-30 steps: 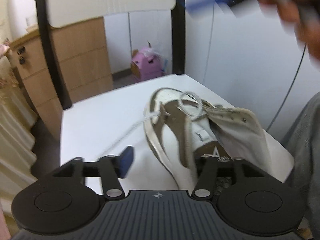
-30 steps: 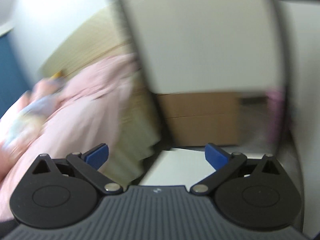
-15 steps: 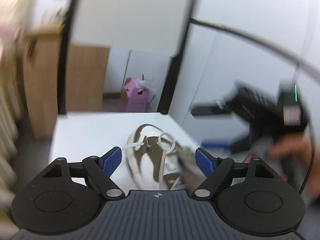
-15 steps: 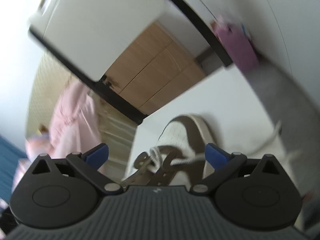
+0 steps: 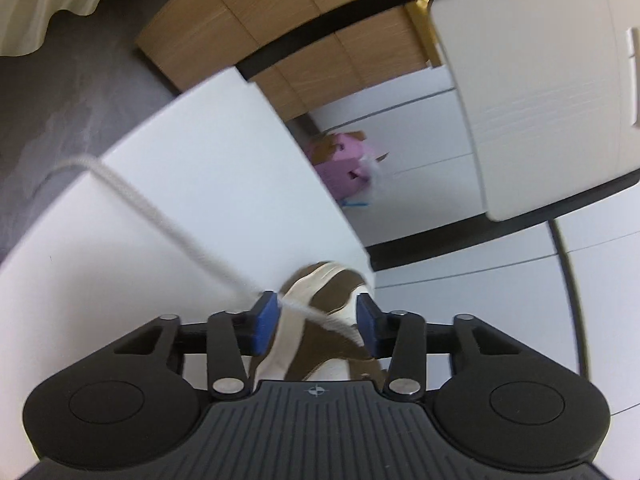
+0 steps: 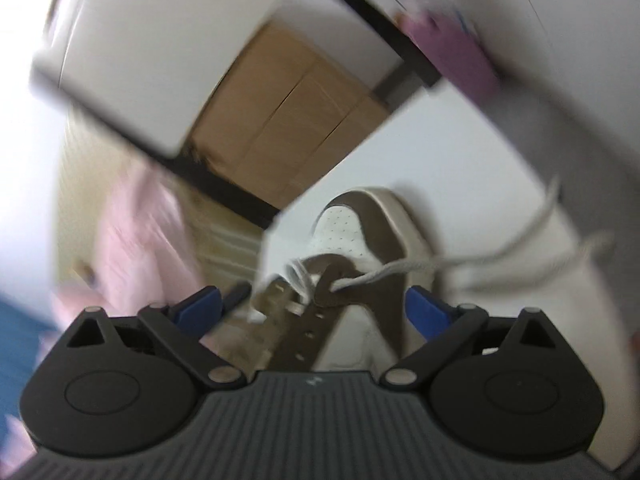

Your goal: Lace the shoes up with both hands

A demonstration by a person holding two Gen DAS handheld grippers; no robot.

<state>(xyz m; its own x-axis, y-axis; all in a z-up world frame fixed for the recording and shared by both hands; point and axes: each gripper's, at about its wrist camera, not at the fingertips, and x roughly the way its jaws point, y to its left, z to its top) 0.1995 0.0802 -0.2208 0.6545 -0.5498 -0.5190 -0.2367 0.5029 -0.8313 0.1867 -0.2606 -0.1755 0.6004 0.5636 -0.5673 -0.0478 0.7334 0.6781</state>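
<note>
On the white table point(image 5: 192, 208), toe toward twelve o'clock, lay the shoe point(image 6: 360, 232); my left gripper point(image 5: 316, 322) was closing around its lace point(image 5: 168, 224) to draw it taut, while my right gripper point(image 6: 312, 308) hung wide and empty over the eyelets.

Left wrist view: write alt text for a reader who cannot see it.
The left gripper is closing around a white shoelace that runs between its blue pads, above a brown and white shoe on a white table. A pink box sits on the floor beyond.
</note>
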